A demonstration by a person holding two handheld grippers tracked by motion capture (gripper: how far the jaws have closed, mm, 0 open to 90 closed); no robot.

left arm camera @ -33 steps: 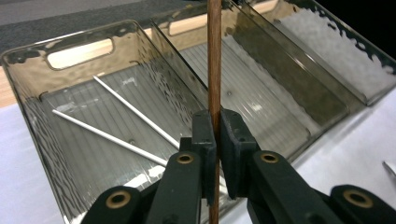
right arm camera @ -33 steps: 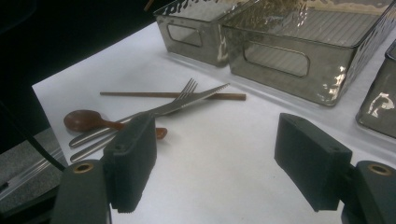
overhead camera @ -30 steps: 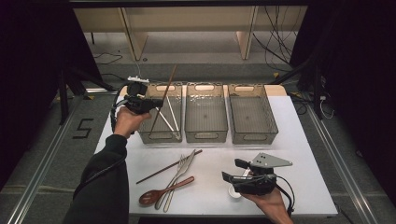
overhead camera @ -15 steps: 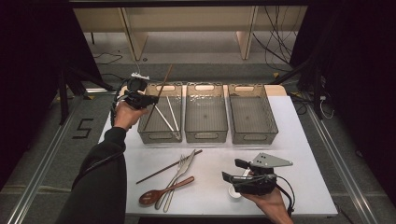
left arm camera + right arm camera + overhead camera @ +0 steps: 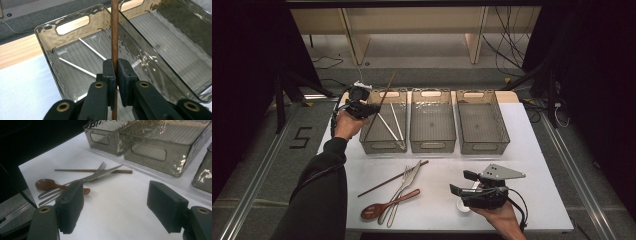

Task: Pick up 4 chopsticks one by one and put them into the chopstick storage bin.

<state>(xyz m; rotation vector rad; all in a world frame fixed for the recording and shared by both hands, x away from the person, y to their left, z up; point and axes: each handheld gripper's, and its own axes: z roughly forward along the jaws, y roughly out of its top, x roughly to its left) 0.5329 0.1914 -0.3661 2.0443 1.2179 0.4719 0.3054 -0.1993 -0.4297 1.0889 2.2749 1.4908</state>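
At the near edge of the surface [image 5: 532,150] we find the right hand-held gripper [image 5: 462,184] resting in the person's hand with its jaws spread wide and nothing between them.

Left of it, toward the near left corner, lie a wooden spoon [image 5: 387,205], a fork [image 5: 399,187], a knife [image 5: 404,186] and a second brown chopstick [image 5: 393,179], crossed over one another.

Along the far edge stand three clear bins in a row. The left bin [image 5: 371,145] holds two white chopsticks [image 5: 392,126]; the middle bin [image 5: 433,145] and right bin [image 5: 482,146] appear bare.

Over the left bin's far left corner, the left hand-held gripper [image 5: 116,72] is pressed together on a brown chopstick [image 5: 114,30], pinching it near its lower part. The stick stands steeply tilted, its upper end rising past the bin's far rim.

We judge the risks as follows. The grip is narrow and low on a long stick, so it may pivot in the pads. Released at this tilt, it could lean on the bin wall or tip out over the rim rather than lie flat beside the white pair.
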